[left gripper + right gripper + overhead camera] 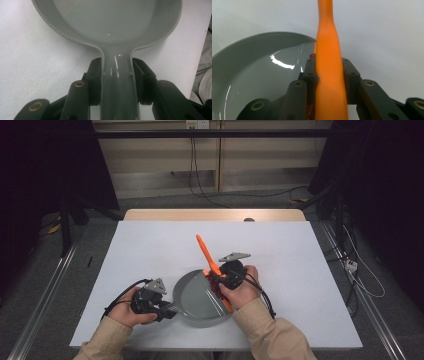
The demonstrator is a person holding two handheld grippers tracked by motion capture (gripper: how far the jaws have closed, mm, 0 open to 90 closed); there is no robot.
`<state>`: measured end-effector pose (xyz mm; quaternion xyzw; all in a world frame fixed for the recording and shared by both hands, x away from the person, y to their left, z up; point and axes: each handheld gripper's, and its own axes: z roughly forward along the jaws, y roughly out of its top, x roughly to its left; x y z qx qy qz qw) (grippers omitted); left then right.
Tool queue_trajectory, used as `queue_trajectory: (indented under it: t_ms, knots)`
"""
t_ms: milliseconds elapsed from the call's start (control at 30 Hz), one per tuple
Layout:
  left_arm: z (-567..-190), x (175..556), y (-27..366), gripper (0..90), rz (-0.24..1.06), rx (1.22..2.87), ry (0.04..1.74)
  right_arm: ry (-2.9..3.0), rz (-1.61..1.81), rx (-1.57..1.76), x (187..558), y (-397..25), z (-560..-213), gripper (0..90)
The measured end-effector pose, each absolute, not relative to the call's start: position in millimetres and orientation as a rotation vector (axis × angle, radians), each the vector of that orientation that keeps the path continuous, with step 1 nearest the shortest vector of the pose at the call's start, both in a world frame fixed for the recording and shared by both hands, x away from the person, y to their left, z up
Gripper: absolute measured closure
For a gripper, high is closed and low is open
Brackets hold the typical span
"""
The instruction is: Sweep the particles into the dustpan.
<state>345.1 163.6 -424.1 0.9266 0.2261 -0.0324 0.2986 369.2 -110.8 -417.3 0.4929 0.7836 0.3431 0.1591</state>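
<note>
White tabletop (150,250) serves as the work surface, and a grey dustpan (197,297) is laid flat on it near the person's edge. The dustpan's handle is clamped between the jaws of the left gripper (167,311), as is confirmed in the left gripper view, where the handle (117,85) is pinched from both sides. An orange brush (210,262) is gripped by the right gripper (218,280) at the dustpan's far-right rim. Its long axis is slanted across that rim, the handle tip being pointed up and away from the dustpan, the bristle end being held over the pan. Any sweeping stroke is judged to be directed along the pan's open edge.
</note>
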Motion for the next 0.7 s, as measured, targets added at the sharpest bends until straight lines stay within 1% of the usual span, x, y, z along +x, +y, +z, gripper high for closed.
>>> queue_trajectory:
  t_ms: [333, 700]
  knots:
    - [-424.2, 345.4, 164.1, 62.7, -0.087, 2.459, 0.601, 2.237, 0.978, 1.389, 367.1, -102.5, -416.3, 70.7]
    - [-425.0, 345.9, 165.7, 62.7, -0.085, 2.456, 0.598, 2.235, 1.157, 1.362, 365.8, -92.9, -401.8, 70.9]
